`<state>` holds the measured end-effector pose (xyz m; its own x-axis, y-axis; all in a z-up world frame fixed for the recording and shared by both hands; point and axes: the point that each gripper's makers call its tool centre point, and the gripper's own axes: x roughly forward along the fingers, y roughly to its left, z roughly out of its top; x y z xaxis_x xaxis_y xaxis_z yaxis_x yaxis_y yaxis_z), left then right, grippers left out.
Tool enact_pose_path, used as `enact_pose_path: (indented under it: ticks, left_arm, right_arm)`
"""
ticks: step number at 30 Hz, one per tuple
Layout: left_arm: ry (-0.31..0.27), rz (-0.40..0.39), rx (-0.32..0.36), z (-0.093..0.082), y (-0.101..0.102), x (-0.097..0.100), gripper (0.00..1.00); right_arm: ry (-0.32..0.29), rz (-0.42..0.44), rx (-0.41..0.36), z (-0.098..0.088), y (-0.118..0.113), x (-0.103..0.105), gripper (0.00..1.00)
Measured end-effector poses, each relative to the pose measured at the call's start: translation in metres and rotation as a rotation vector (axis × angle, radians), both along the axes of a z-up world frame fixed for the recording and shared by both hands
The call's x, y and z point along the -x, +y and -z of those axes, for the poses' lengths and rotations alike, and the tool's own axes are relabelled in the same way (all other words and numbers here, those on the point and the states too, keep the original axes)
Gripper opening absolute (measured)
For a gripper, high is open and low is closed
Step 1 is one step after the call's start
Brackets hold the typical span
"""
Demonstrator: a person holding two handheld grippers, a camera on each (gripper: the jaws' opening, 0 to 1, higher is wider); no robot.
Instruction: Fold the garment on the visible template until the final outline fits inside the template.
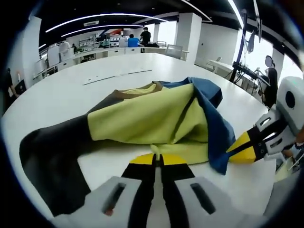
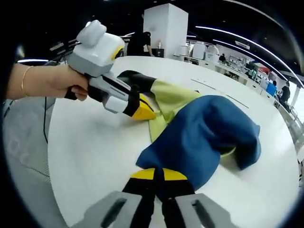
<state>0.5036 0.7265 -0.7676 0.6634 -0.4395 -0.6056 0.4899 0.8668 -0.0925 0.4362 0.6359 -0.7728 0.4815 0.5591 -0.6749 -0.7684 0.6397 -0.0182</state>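
One garment (image 1: 156, 118) lies on one white table (image 1: 71, 90); two grippers pinch its hem, left gripper (image 1: 157, 160) at six o'clock, right gripper (image 2: 158, 174) likewise.

- A white bench (image 1: 71, 95) spreads wide, its surface bare and glossy.
- A white square pillar (image 2: 165, 28) stands beyond its far edge.
- Desks with people (image 1: 137, 38) sitting and standing line the far side of the office.
- Long strip lights (image 1: 99, 18) curve across the dark ceiling.
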Motion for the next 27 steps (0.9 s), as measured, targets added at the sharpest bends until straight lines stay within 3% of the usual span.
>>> enact_pose_path:
  ticks: [4, 12, 21, 27]
  left_arm:
    - [0.002, 0.023, -0.023, -0.003, 0.001, 0.009, 0.00]
    - [0.001, 0.049, -0.008, -0.017, 0.002, 0.032, 0.00]
    - [0.012, 0.087, -0.018, -0.030, -0.004, 0.061, 0.00]
    - [0.018, 0.100, -0.016, -0.045, -0.006, 0.082, 0.00]
  right_arm:
    - [-0.054, -0.003, -0.037, -0.017, -0.002, 0.001, 0.00]
    - [-0.120, 0.092, -0.105, -0.060, -0.033, -0.007, 0.00]
    - [-0.213, 0.179, -0.118, -0.098, -0.069, -0.025, 0.00]
    - [-0.242, 0.211, -0.099, -0.109, -0.091, -0.037, 0.00]
